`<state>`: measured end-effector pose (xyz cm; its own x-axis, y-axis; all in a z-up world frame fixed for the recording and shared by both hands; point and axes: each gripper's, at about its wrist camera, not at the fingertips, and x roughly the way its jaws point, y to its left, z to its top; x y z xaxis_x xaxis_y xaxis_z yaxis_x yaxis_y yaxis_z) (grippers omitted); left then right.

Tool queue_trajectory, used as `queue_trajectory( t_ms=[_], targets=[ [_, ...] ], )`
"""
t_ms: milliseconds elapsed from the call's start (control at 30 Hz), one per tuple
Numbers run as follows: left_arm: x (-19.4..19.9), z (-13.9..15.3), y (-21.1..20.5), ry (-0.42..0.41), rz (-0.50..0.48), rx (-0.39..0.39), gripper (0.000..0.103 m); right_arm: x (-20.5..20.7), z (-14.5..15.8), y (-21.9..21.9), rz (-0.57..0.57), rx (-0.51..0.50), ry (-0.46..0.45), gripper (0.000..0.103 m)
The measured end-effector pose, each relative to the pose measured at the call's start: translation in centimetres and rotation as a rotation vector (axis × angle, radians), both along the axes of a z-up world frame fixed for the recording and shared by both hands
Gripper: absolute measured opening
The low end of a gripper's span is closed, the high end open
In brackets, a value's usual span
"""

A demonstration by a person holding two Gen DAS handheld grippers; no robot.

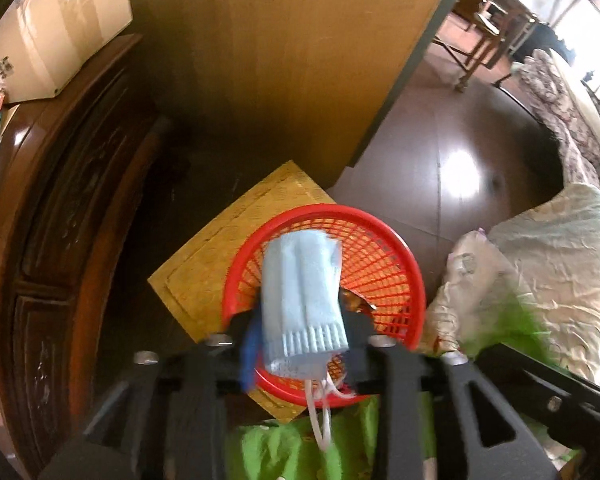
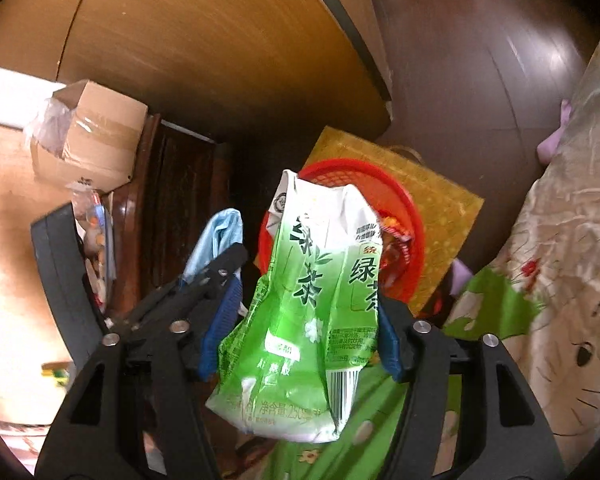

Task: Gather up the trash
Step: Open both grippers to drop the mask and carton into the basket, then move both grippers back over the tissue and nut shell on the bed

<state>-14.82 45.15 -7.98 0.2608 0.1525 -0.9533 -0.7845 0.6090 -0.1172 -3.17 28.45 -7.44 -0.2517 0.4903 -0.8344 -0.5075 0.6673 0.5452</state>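
Observation:
A red mesh basket [image 1: 384,264] stands on a yellow board [image 1: 204,256] on the dark floor, with some wrappers inside. My left gripper [image 1: 300,332] is shut on a light-blue face mask [image 1: 304,296] and holds it above the basket's near rim, white ear loops hanging down. My right gripper [image 2: 300,324] is shut on a crushed green tea carton [image 2: 308,304], held above and in front of the same basket [image 2: 404,208]. The left gripper with the mask [image 2: 220,240] shows to the left in the right wrist view.
A carved dark wood cabinet [image 1: 60,216] stands left, with a cardboard box [image 1: 56,28] on top. A light wooden panel [image 1: 284,48] rises behind the basket. A bed with green and cream bedding [image 1: 540,264] lies right and below. Glossy dark floor [image 1: 460,152] extends beyond.

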Motion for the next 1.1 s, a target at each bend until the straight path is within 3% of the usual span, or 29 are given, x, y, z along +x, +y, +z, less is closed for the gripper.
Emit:
queue_trajectory(
  t_ms=[100, 267, 433, 700, 1100],
  targets=[
    [0.0, -0.2, 0.1, 0.006, 0.004, -0.002, 0.044, -0.1, 0.3, 0.3, 0.010, 0.004, -0.035, 0.076],
    [0.0, 0.0, 0.0, 0.004, 0.005, -0.004, 0.047, 0.1, 1.5, -0.6, 0.002, -0.025, -0.103, 0.076],
    [0.8, 0.6, -1.0, -0.005, -0.022, -0.011, 0.050, 1.2, 4.1, -3.4, -0.033, 0.006, -0.182, 0.076],
    [4.3, 2.9, -5.6, -0.036, -0.154, 0.029, 0.058, 4.1, 8.4, -12.3, -0.205, 0.031, -0.346, 0.076],
    [11.3, 6.2, -16.1, -0.088, -0.399, 0.097, 0.066, 7.4, 10.1, -27.3, -0.474, 0.009, -0.462, 0.076]
  ],
)
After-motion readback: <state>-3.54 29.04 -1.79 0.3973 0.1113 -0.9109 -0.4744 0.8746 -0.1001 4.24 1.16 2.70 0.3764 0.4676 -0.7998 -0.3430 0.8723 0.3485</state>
